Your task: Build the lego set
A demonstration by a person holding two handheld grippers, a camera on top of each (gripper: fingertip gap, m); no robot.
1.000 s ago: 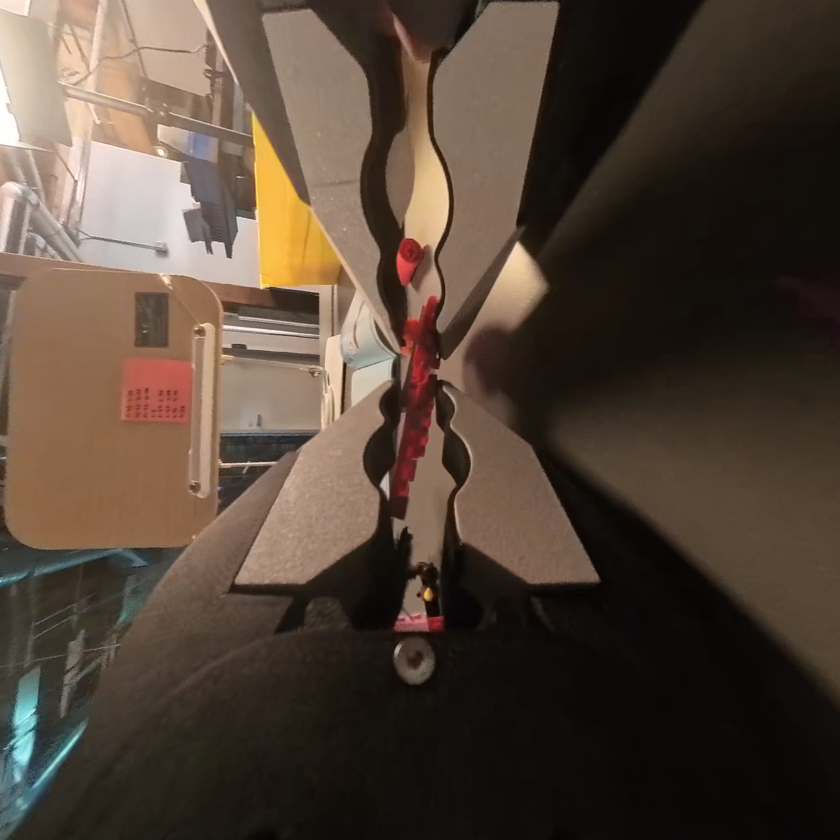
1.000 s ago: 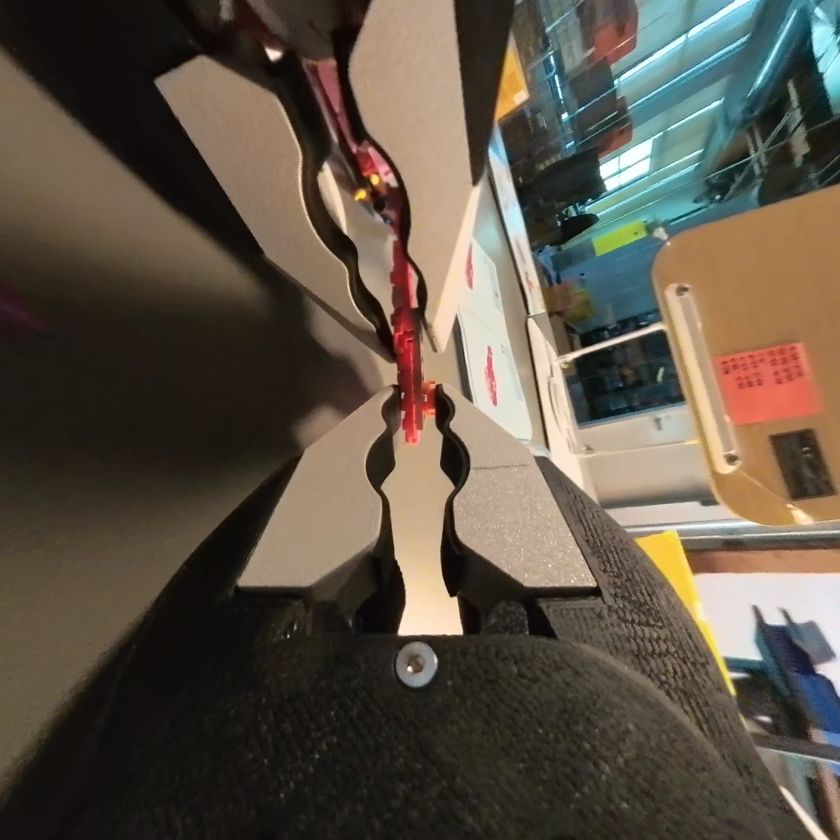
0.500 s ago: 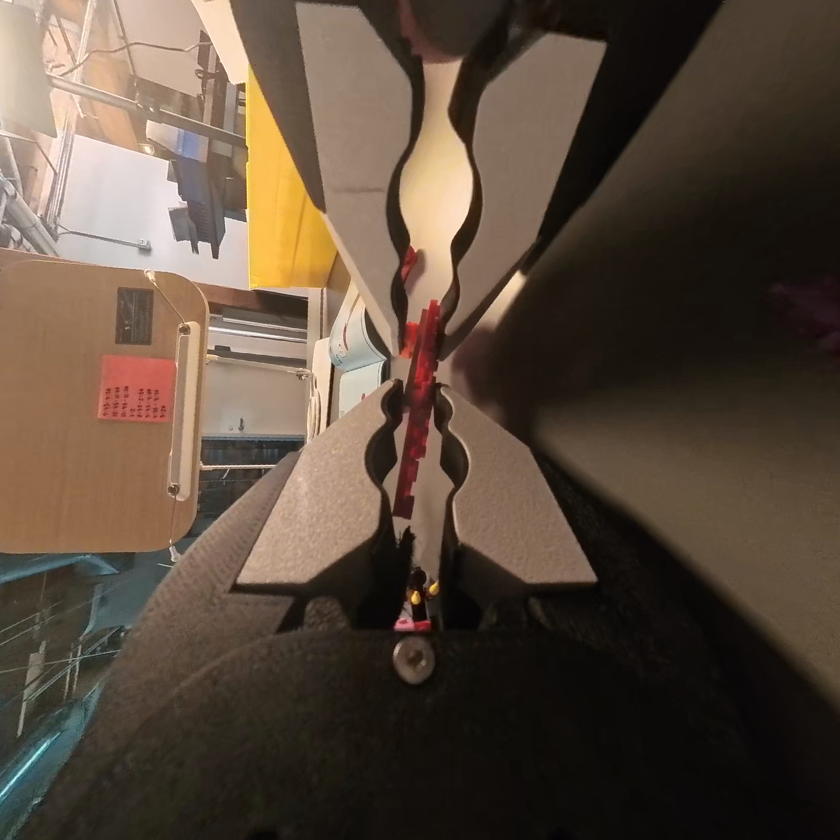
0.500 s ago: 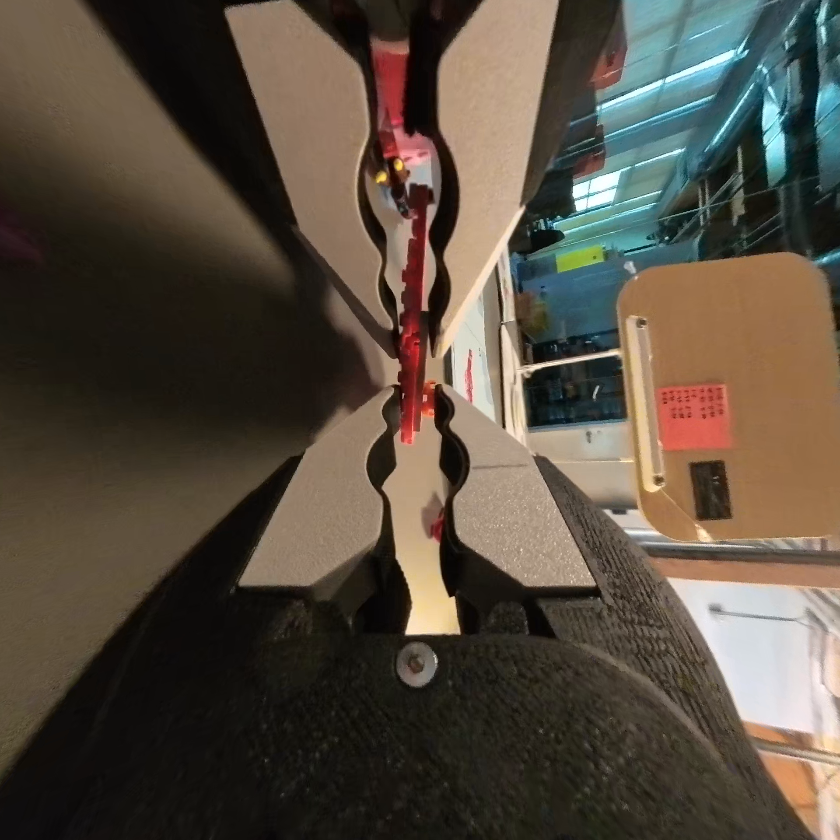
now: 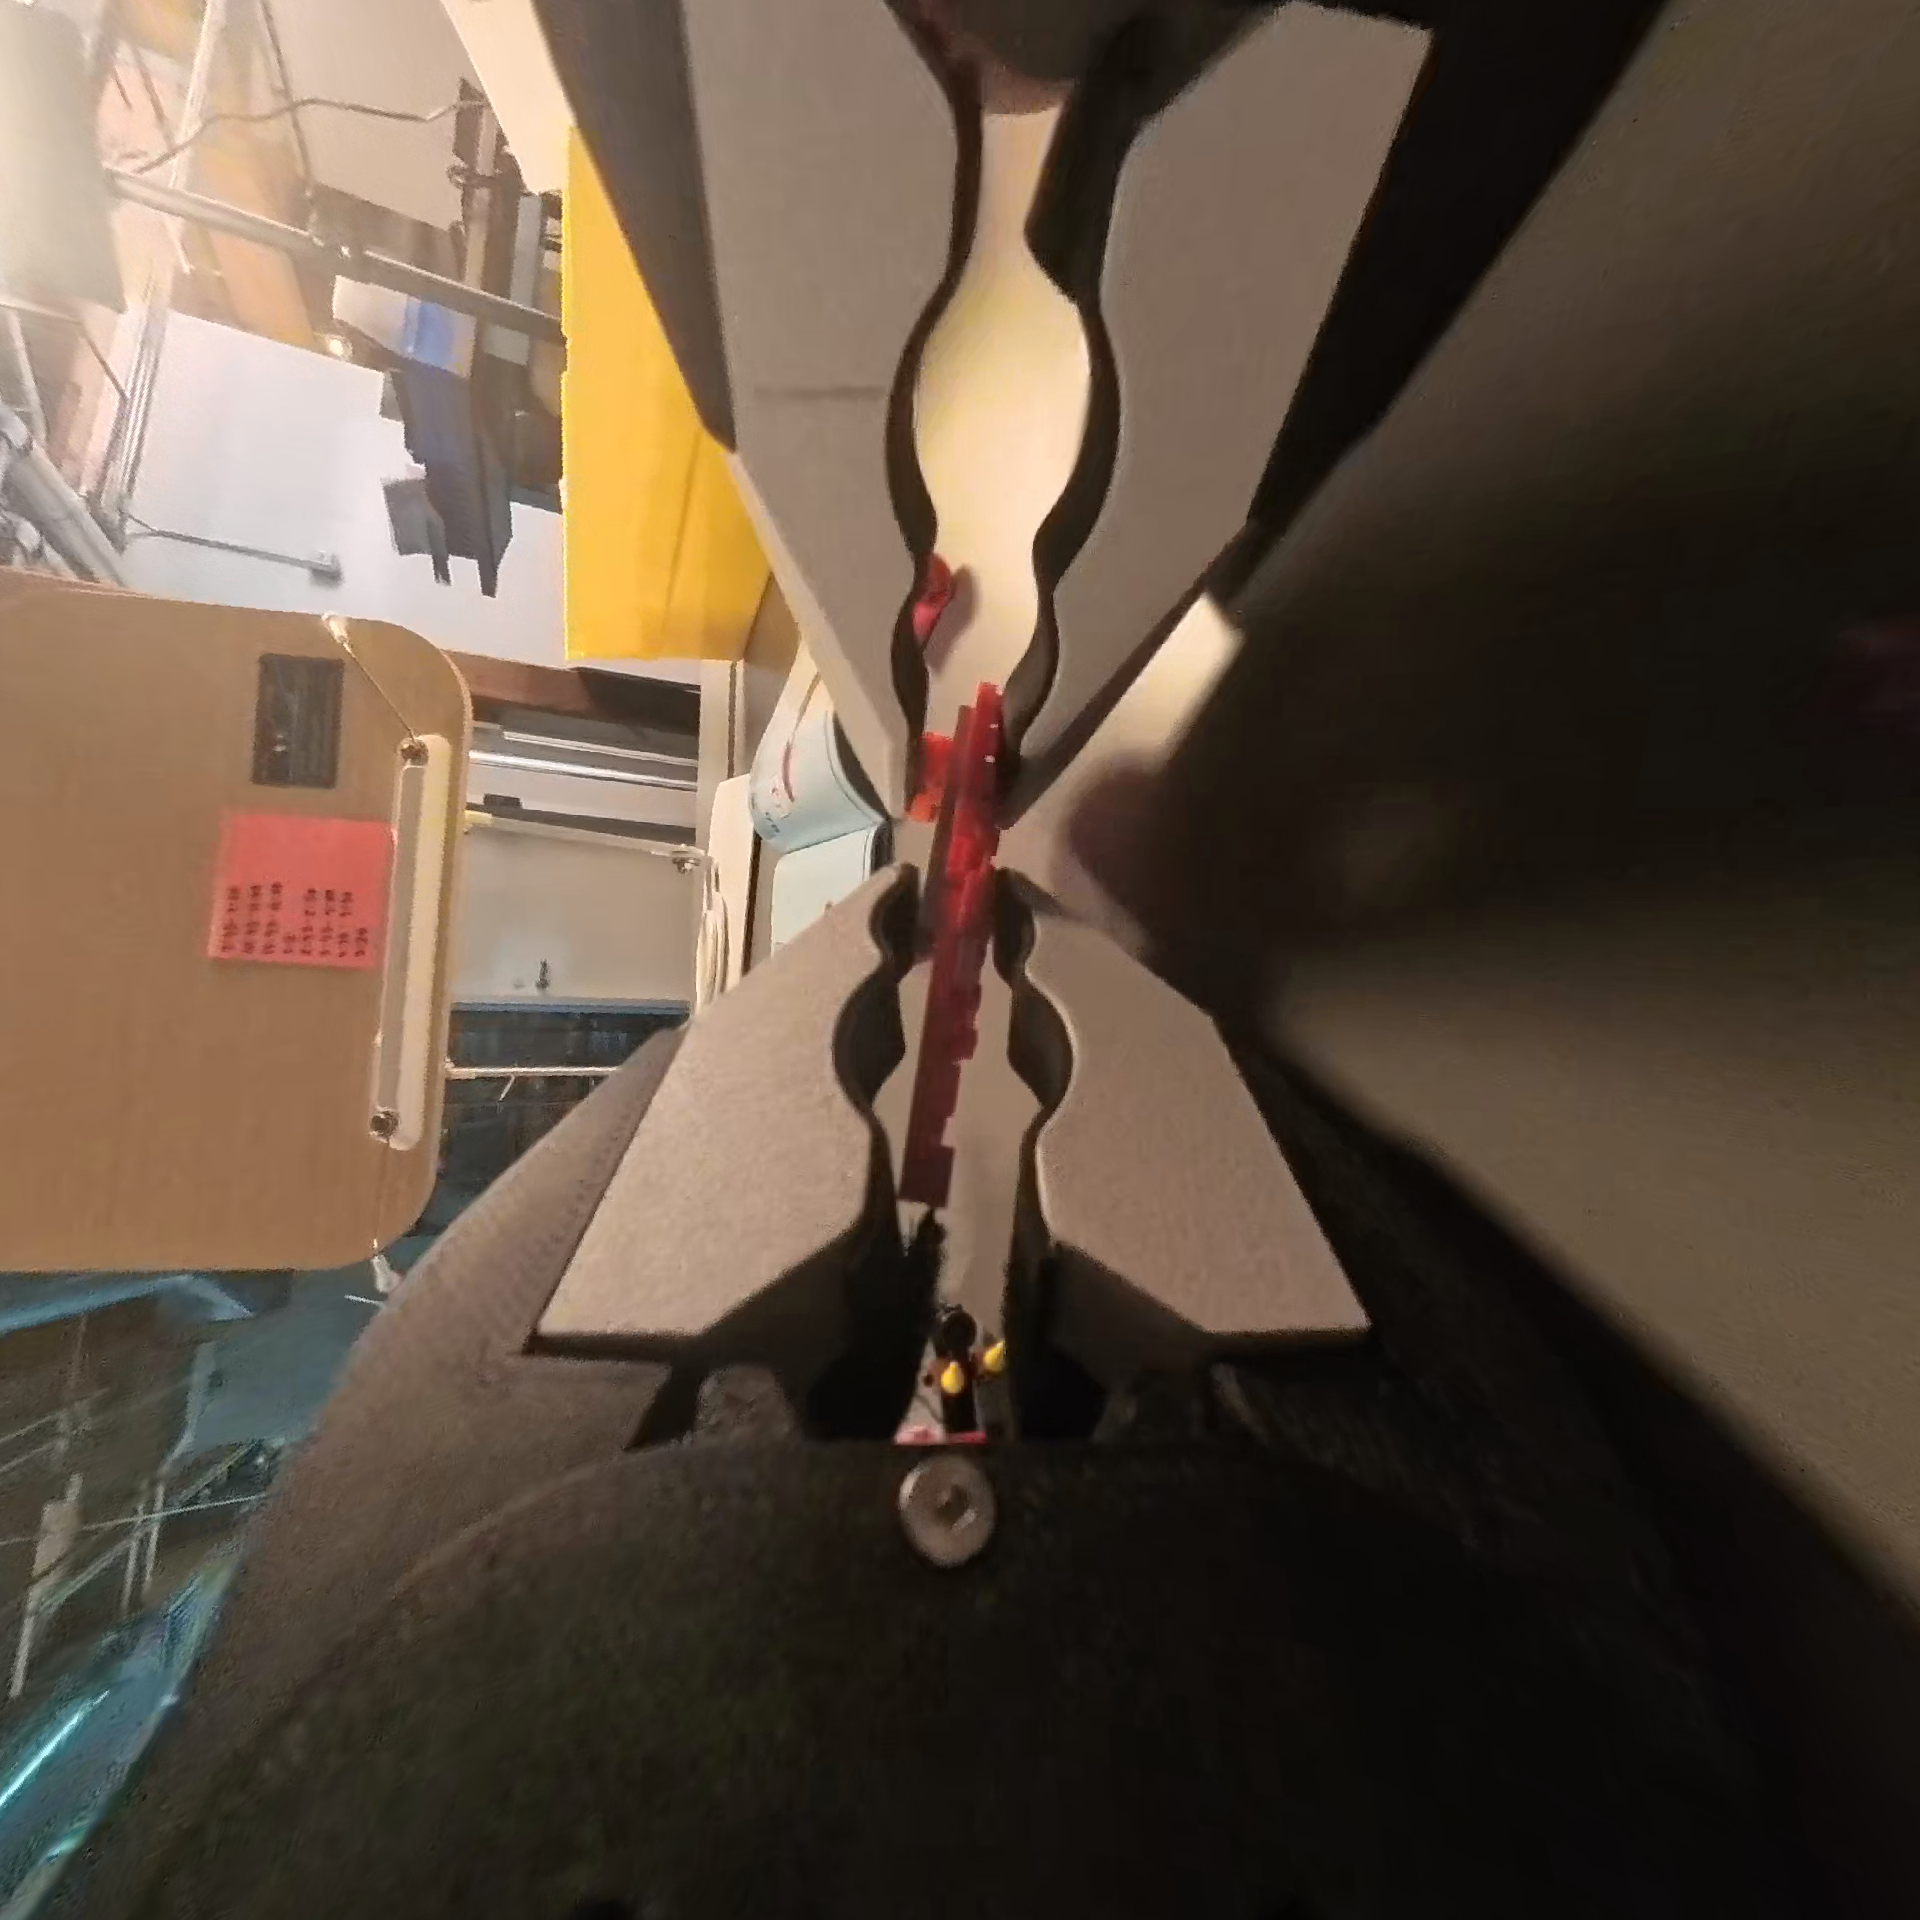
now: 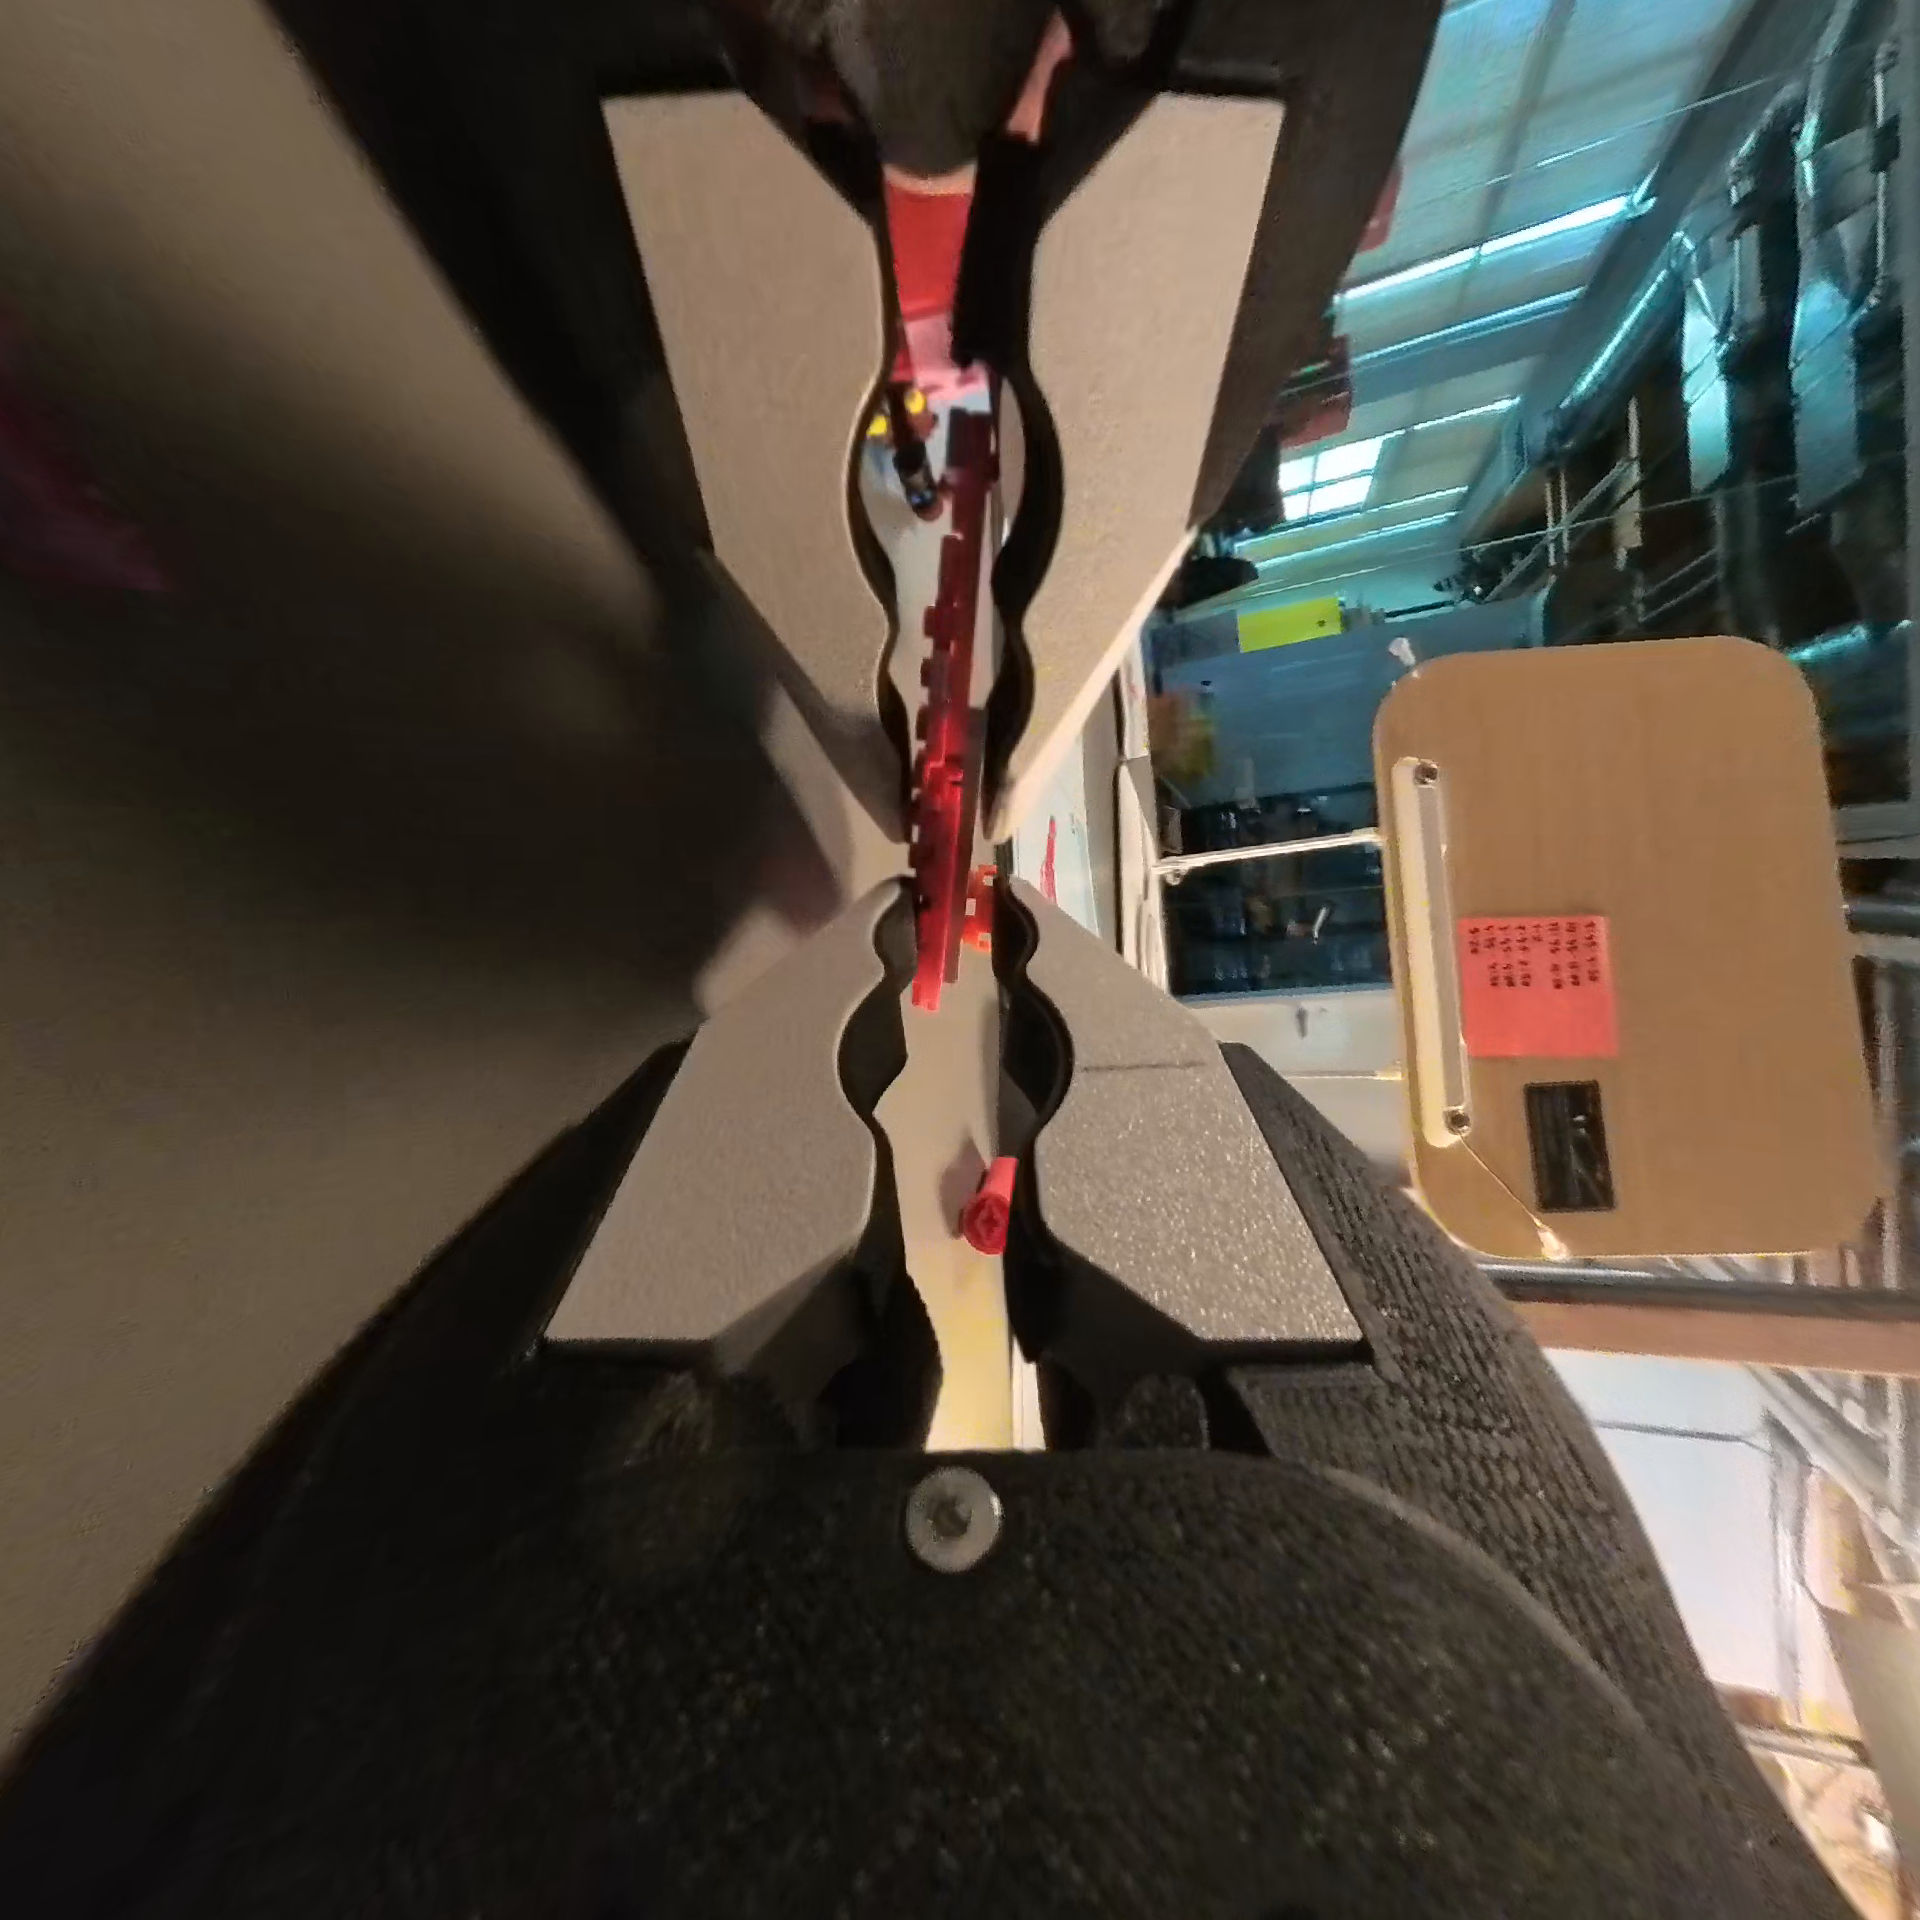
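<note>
A thin red studded plate (image 5: 961, 935) runs edge-on between my two claws, which face each other tip to tip. My left claw (image 5: 958, 896) is nearly closed, its tips clamped on one end of the plate; my right claw (image 6: 951, 914) is clenched on the other end (image 6: 940, 914). A small red peg (image 6: 985, 1214) lies on the pale table (image 6: 940, 1122) between my right fingers (image 6: 790, 1132), farther back.

— What differs from a second ago?
— In the right wrist view a small red plastic peg (image 6: 985, 1214) now shows at lower centre; the tan wooden board (image 6: 1621, 935) sits lower right.
</note>
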